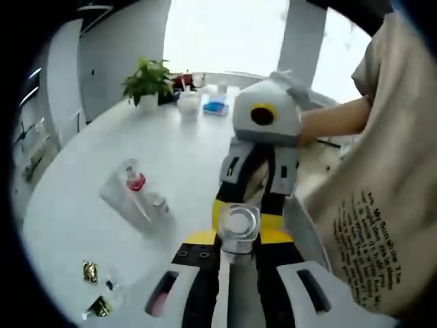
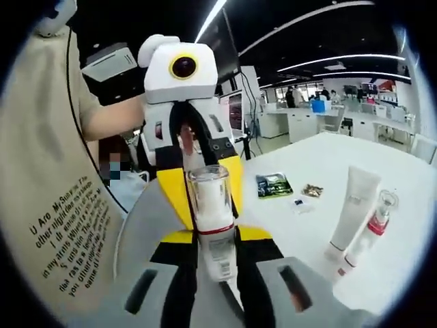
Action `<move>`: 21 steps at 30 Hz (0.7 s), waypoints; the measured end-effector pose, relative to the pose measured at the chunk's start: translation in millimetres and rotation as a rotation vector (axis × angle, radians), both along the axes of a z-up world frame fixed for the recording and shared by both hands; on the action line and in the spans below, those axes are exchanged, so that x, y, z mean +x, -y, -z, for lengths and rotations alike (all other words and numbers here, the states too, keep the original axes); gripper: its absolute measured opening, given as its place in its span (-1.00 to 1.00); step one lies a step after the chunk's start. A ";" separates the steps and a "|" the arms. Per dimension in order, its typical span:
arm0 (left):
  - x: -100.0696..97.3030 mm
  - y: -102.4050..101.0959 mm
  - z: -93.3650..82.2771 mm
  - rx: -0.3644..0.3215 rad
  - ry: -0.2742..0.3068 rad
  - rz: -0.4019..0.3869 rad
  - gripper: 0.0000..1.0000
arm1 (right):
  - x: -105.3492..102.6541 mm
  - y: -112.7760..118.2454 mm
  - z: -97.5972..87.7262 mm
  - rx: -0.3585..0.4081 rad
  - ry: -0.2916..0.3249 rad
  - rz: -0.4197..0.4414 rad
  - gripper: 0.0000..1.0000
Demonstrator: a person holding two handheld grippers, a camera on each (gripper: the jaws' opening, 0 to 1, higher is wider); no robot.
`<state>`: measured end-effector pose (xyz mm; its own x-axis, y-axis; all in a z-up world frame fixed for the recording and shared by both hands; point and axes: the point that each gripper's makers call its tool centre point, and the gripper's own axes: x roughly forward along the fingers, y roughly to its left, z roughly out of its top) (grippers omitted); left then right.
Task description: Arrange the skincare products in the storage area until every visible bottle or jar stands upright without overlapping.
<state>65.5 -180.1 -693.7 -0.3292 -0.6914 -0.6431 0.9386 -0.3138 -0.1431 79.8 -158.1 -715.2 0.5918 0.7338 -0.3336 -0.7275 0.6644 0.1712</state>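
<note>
Left claw (image 1: 235, 236): pinched on the clear cap end of a small bottle (image 1: 238, 229), held above the white bench (image 1: 184, 157).
Right claw (image 2: 212, 239): closed on the same bottle (image 2: 212, 219) from the opposite side, its jaws facing the left claw's yellow-tipped jaws; the clear cap sits on top, with a red band and a white label below it.
Between the claws: the bottle is off the bench, gripped at both ends.
On the bench, right gripper view: a white tube (image 2: 353, 212) lies touching a slim red-banded bottle (image 2: 369, 232), both on their sides.
Farther off: foil sachets (image 2: 274, 184) lie well apart from the tube.
Background, left gripper view: a potted plant (image 1: 149, 82) stands at the bench's far edge, near small containers.
Person: a beige printed sleeve (image 1: 382, 205) stands beside the claws.
</note>
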 end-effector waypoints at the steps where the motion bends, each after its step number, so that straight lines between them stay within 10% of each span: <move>1: 0.5 1.7 2.0 0.004 0.004 0.003 -0.69 | 0.0 1.7 1.4 -0.003 -0.002 0.005 -0.59; 21: 16.2 19.1 43.0 0.056 0.040 0.025 -0.69 | 4.5 35.8 27.3 -0.060 -0.030 0.175 -0.20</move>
<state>81.6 -199.2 -736.7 -0.3191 -0.6460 -0.6935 0.9359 -0.3299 -0.1235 84.3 -193.9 -742.6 0.6975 0.5990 -0.3932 -0.5954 0.7899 0.1472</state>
